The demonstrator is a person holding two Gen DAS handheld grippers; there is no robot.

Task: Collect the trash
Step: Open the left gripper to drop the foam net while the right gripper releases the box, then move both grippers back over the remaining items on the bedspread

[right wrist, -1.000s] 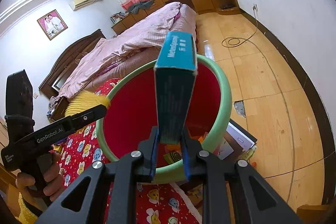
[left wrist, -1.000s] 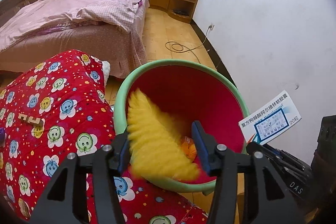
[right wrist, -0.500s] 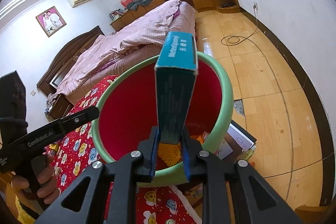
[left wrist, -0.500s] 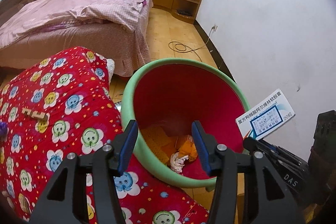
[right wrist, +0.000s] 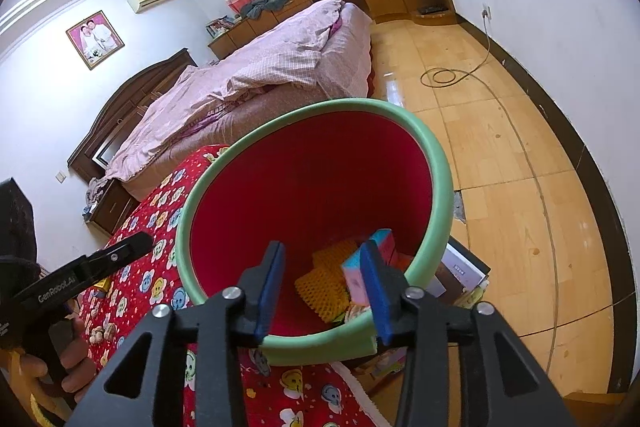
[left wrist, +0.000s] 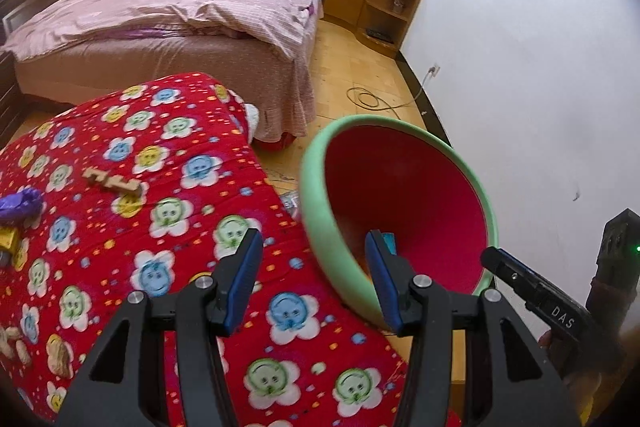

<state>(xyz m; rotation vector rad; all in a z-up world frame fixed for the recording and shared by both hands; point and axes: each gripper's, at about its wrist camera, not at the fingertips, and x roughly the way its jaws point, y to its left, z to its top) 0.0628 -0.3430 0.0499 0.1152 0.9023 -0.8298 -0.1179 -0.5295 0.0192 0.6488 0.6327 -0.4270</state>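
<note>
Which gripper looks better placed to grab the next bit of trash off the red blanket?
Probably the left gripper: its open, empty jaws hang over the blanket, facing the wooden piece. The right gripper, jaws just opened, hangs over the bin, box inside.

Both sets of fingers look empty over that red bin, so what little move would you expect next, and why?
Probably the left gripper swings toward the wooden piece on the red quilt. The blue box already lies in the bin on the yellow foam net, the right gripper has just been opening and holds nothing, and clutter remains on the quilt.
</note>
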